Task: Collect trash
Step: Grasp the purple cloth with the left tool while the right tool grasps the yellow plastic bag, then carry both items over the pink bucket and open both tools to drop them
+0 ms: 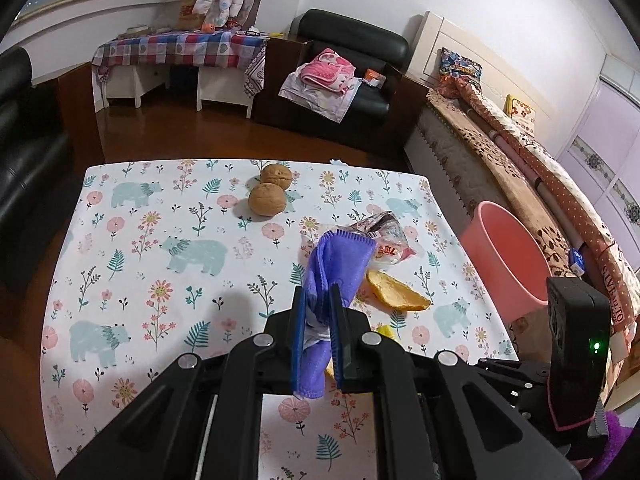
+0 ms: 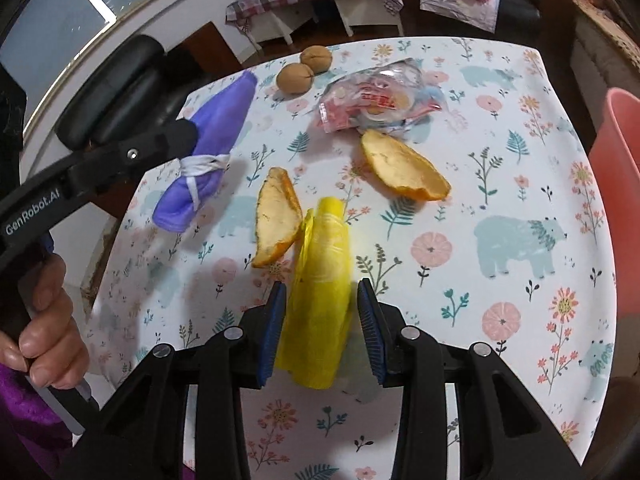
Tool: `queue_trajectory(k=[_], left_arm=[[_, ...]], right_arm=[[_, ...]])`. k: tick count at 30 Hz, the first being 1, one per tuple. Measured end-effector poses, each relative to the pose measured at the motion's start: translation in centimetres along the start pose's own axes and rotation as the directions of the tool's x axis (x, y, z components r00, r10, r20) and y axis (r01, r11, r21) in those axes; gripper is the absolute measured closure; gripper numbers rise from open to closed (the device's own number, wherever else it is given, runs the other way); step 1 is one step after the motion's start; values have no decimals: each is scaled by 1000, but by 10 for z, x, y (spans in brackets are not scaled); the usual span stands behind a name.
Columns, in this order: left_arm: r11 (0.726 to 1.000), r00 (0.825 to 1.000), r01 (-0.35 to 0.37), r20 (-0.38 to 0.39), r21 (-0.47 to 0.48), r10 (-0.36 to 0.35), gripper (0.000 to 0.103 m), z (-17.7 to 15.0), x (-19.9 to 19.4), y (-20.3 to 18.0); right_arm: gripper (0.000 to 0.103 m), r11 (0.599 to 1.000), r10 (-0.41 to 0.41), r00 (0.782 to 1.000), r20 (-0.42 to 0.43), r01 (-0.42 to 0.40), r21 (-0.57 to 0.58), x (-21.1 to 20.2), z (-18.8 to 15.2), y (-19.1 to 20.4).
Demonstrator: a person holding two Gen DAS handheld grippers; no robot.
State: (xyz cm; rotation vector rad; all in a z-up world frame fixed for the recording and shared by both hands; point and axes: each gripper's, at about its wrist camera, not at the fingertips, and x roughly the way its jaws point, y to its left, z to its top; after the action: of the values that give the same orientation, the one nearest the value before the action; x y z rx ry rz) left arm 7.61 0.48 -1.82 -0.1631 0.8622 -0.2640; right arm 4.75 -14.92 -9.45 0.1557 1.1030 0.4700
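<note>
My left gripper (image 1: 318, 292) is shut on a folded purple face mask (image 1: 340, 260) bound with its white straps, held above the table; the right wrist view shows the same mask (image 2: 216, 120) hanging at the left. My right gripper (image 2: 322, 288) straddles a crumpled yellow plastic piece (image 2: 320, 264) lying on the tablecloth. The left pad touches it and the right pad stands a sliver off. Two orange peels (image 2: 278, 216) (image 2: 404, 168) and a clear red-printed wrapper (image 2: 372, 100) lie beyond it. A pink bin (image 1: 508, 256) stands off the table's right edge.
Two walnuts (image 1: 267, 199) sit near the far edge of the table (image 1: 160, 240), which wears a floral bear cloth. A black sofa (image 1: 24, 152) is on the left, a bed (image 1: 520, 152) behind the bin. A person's hand (image 2: 48, 320) holds the left gripper's handle.
</note>
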Motion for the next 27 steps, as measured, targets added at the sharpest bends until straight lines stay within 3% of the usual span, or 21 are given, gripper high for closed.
queue_trajectory(k=[1,4,13,19,27], left_arm=[[1000,1000,1,0,-1,-1,93,0,0,0],[1000,1000,2,2,-3,-2,93,0,0,0],[1000,1000,22,8,13,-22,93,5,-4,-14],[999,999,44,22,24,-45,93,12,-8,-28],[995,996,76,32,56,-78,93,22,-5,-54]], right_arm=[[79,1000,6,1000,6,-6,2,-1,0,-1],[85,1000,5,999,45,-5,-4,-9,-2,-5],[86,998,-48,983,178,40,49,-43,1,-29],[86,988,-134,953,271,110,104,-66,6,-44],[86,963,-256,898,357,205,174,-96,8,-68]])
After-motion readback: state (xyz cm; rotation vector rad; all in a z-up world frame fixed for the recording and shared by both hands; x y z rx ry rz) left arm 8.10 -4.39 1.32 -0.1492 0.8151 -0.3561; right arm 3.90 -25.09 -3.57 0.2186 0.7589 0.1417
